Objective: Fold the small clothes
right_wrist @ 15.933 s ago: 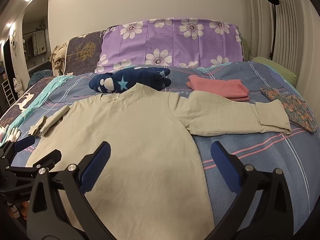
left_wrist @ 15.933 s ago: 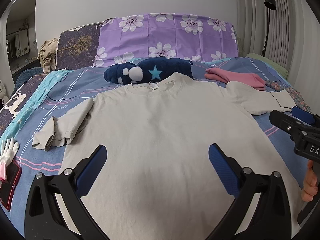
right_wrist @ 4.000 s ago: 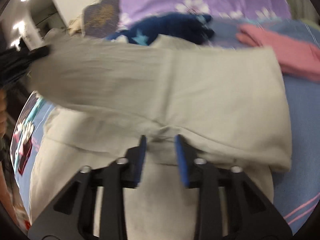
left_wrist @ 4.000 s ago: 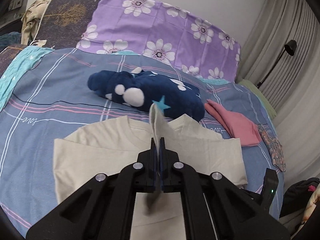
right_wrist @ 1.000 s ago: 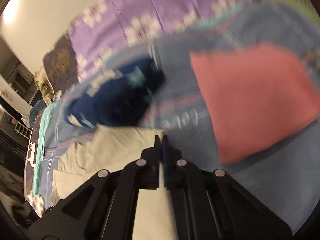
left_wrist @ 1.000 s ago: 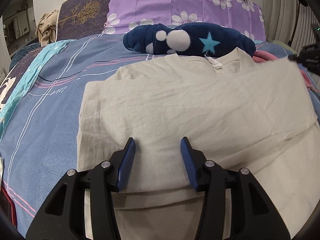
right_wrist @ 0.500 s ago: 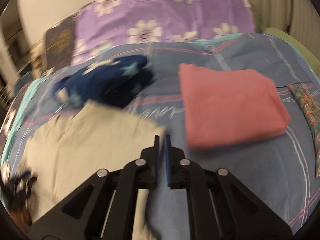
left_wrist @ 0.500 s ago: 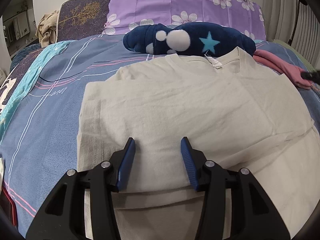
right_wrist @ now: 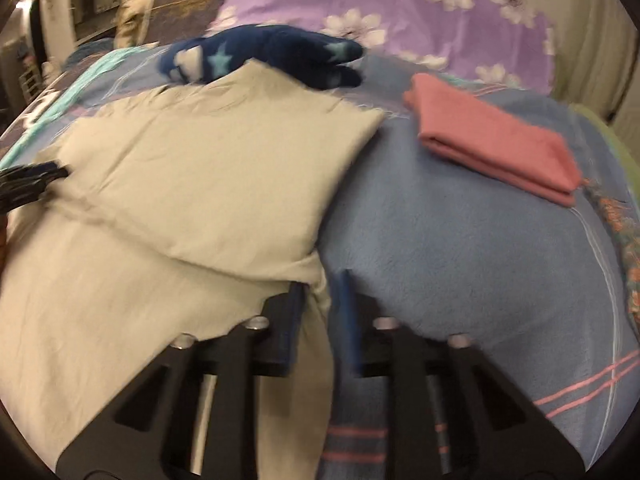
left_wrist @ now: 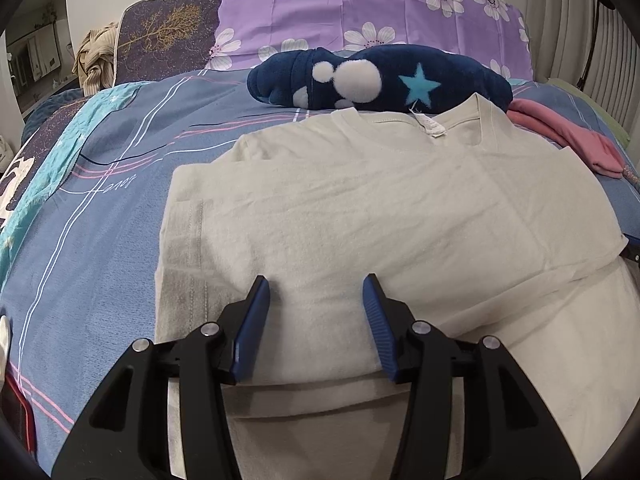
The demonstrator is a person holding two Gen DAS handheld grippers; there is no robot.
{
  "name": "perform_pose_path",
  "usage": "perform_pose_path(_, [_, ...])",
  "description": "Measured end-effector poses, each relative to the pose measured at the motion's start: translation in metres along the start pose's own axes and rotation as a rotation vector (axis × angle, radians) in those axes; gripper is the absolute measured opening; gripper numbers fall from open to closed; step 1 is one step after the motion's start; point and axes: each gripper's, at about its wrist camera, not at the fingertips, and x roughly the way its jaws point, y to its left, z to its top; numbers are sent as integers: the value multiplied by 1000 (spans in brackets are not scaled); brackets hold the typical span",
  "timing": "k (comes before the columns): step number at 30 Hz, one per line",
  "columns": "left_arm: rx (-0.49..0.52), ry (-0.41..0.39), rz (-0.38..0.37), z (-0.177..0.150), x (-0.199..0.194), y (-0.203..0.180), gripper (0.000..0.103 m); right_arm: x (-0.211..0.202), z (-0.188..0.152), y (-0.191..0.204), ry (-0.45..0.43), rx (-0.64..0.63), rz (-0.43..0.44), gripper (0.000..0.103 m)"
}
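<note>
1. Cream cotton long-sleeved shirt (left_wrist: 400, 208): lies flat on the blue striped bedspread (left_wrist: 92, 264), neckline and white label toward the pillows. Both sleeves are folded in across the chest, giving a roughly rectangular outline with the hem nearest the cameras.

2. Left gripper (left_wrist: 316, 312): black frame with blue pads, poised over the lower left part of the shirt. Its jaws are spread about halfway, with only the flat cloth seen between them. Whether the tips touch the fabric cannot be told.

3. Right gripper (right_wrist: 322, 320): seen blurred in the right wrist view, at the shirt's right edge (right_wrist: 316, 276), just below the folded sleeve. Its jaws have just been opening and now stand slightly apart. A fold of the cream cloth runs between them, but the pads do not visibly press it.

4. In the left wrist view, a small part of the right gripper shows at the far right edge, beside the sleeve's corner.

5. Navy plush blanket with white dots and pale blue stars (left_wrist: 380, 76): bunched up just beyond the collar.

6. Folded pink garment (right_wrist: 492, 144): lies on the bedspread to the right of the shirt, apart from it.

7. Purple pillowcase with white flowers (left_wrist: 360, 12): stands behind the blanket at the head of the bed.
</note>
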Motion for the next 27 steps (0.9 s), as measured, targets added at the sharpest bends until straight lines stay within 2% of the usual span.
perform_pose_path(2, [-3,-1,-4,0,0,0,51,-1,-6,-9,13,87,10,15])
perform_pose_path(8, [-6,-1,-6,0,0,1,51,-9,-7,-8,42,113,-43,18])
perform_pose_path(11, [-8,-1,-9,0,0,1,51,-24,-2,-7,5,156,-50,18])
perform_pose_path(14, [-6,-1,-6,0,1,1,51,-31,12,6,-47,117,36,18])
perform_pose_path(16, [-7,-1,-7,0,0,1,51,-25,18,17,-49,93,118,18])
perform_pose_path(17, [-9,-1,-9,0,0,1,51,-19,18,19,-31,80,120,20])
perform_pose_path(19, [-14,-2,-17,0,0,2,51,10,13,20,57,55,-18,18])
perform_pose_path(20, [-16,-3,-22,0,0,2,52,19,9,17,62,50,-30,12])
perform_pose_path(21, [-19,-4,-31,0,0,3,54,20,4,14,19,39,-22,12])
perform_pose_path(25, [-31,-9,-52,0,-2,5,56,15,3,17,17,25,-57,12])
perform_pose_path(27, [-58,-16,-87,-1,-11,9,68,15,0,25,7,-33,-94,13])
